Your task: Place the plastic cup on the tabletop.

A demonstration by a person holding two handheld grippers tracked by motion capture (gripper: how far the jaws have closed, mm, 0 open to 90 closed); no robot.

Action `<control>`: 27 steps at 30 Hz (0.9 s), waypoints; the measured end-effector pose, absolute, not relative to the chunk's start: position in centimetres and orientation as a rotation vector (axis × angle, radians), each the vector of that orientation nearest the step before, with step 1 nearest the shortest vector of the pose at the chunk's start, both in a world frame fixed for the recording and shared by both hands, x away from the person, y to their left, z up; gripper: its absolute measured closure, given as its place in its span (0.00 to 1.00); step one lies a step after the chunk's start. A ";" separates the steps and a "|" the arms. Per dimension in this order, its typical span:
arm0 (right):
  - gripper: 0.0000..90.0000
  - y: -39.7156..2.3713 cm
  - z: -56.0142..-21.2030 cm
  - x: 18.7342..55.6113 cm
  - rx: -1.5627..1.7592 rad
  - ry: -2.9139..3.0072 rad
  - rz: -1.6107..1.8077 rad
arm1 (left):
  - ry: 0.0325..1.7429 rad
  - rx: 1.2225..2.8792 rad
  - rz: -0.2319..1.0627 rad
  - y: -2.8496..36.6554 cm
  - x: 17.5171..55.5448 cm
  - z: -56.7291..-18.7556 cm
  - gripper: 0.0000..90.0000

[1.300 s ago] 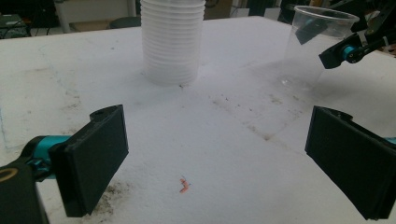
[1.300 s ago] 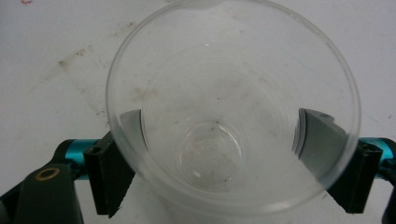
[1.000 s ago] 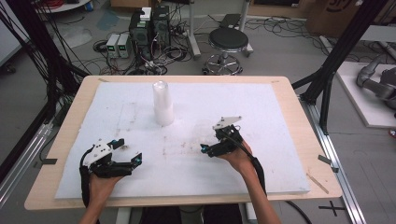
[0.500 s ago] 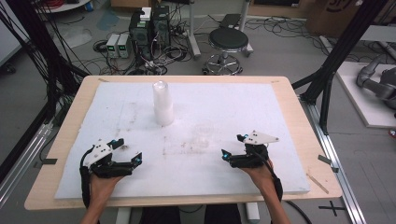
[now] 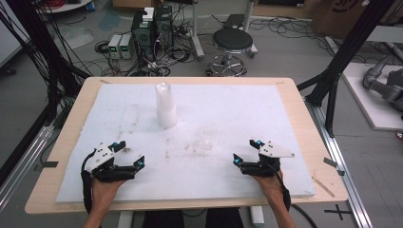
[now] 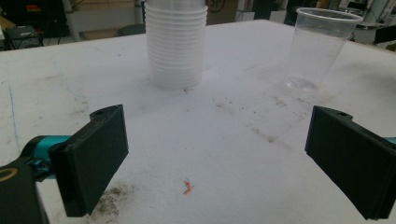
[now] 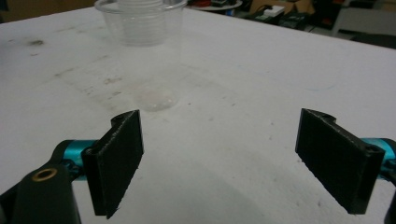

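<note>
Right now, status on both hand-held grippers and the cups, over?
Left hand-held gripper open, empty. Right hand-held gripper open, empty. Single clear cup upright, apart from the cup stack. Nothing between grippers and cups.

I see my left tool (image 5: 127,161) near the surface's (image 5: 285,114) front-left corner, my right tool (image 5: 244,156) near front-right, a clear cup (image 5: 207,137) between, a cup stack (image 5: 165,105) toward the back.
</note>
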State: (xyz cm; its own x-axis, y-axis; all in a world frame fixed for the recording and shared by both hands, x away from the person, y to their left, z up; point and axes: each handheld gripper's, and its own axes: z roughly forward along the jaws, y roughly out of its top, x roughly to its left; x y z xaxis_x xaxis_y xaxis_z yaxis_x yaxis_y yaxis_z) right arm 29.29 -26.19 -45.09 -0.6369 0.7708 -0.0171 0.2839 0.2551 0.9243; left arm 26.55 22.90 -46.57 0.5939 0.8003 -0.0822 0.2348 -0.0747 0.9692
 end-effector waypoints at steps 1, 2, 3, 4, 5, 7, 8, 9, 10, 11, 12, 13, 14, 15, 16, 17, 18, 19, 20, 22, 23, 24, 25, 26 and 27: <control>0.17 -26.4 -45.0 29.3 0.960 2.048 1.382 | 0.882 1.622 0.585 22.9 26.6 -46.6 0.07; 0.17 -26.5 -44.9 29.3 0.968 2.046 1.389 | 0.881 1.625 0.583 22.9 26.6 -46.6 0.07; 0.17 -26.6 -44.8 29.3 0.965 2.039 1.378 | 0.880 1.624 0.582 22.9 26.6 -46.6 0.07; 0.17 -26.7 -44.9 29.2 0.973 2.033 1.375 | 0.882 1.622 0.583 22.9 26.6 -46.6 0.07; 0.17 -26.8 -45.0 29.3 0.978 2.039 1.379 | 0.880 1.621 0.587 22.9 26.6 -46.6 0.07; 0.17 -26.9 -45.0 29.2 0.991 2.031 1.383 | 0.876 1.619 0.591 23.0 26.5 -46.6 0.07; 0.17 -26.9 -45.0 29.2 0.990 2.038 1.373 | 0.876 1.619 0.591 23.0 26.5 -46.6 0.07; 0.17 -26.9 -45.1 29.3 0.992 2.044 1.367 | 0.876 1.618 0.591 23.0 26.5 -46.6 0.07; 0.17 -26.9 -45.1 29.3 0.992 2.041 1.367 | 0.877 1.617 0.592 22.9 26.5 -46.6 0.07; 0.17 -26.9 -45.1 29.3 0.997 2.044 1.367 | 0.876 1.618 0.591 22.9 26.5 -46.6 0.07; 0.17 -26.9 -45.1 29.3 0.998 2.048 1.366 | 0.877 1.618 0.592 22.9 26.5 -46.6 0.07; 0.17 -26.9 -45.1 29.3 0.996 2.047 1.366 | 0.878 1.618 0.592 22.9 26.5 -46.6 0.07; 0.17 -26.9 -45.1 29.3 0.994 2.050 1.365 | 0.877 1.618 0.592 22.9 26.5 -46.6 0.07; 0.17 -26.8 -45.1 29.3 0.994 2.050 1.360 | 0.877 1.617 0.592 22.9 26.5 -46.6 0.07; 0.17 -26.8 -45.1 29.3 0.990 2.053 1.356 | 0.877 1.617 0.591 23.0 26.5 -46.6 0.07; 0.17 -26.7 -45.1 29.3 0.988 2.057 1.353 | 0.876 1.617 0.591 23.0 26.5 -46.6 0.07; 0.17 -26.7 -45.0 29.3 0.985 2.059 1.347 | 0.876 1.617 0.591 23.0 26.5 -46.6 0.07; 0.17 -26.7 -45.0 29.3 0.985 2.061 1.345 | 0.876 1.616 0.590 23.0 26.5 -46.6 0.07; 0.17 -26.7 -45.1 29.3 0.985 2.059 1.348 | 0.875 1.615 0.589 23.0 26.5 -46.6 0.07; 0.17 -26.8 -45.0 29.3 0.988 2.055 1.351 | 0.878 1.613 0.586 23.0 26.5 -46.6 0.07; 0.17 -26.8 -45.1 29.3 0.989 2.055 1.350 | 0.876 1.613 0.587 23.0 26.5 -46.6 0.07; 0.17 -26.7 -45.1 29.3 0.989 2.052 1.351 | 0.875 1.614 0.586 23.0 26.5 -46.6 0.07; 0.17 -26.7 -45.1 29.3 0.987 2.056 1.344 | 0.874 1.615 0.588 23.0 26.5 -46.6 0.07; 0.17 -26.6 -45.1 29.3 0.988 2.055 1.342 | 0.874 1.614 0.588 23.0 26.5 -46.6 0.07; 0.17 -26.6 -45.1 29.2 0.976 2.055 1.332 | 0.873 1.613 0.589 23.0 26.5 -46.6 0.07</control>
State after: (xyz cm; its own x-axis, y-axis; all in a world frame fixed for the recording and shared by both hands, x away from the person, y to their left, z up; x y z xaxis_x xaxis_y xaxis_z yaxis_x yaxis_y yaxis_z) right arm 29.24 -26.58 -45.09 -0.6180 0.7858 -0.0264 0.2967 0.2642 0.9177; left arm 26.47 22.97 -46.59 0.5969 0.7984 -0.0799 0.2253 -0.0711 0.9717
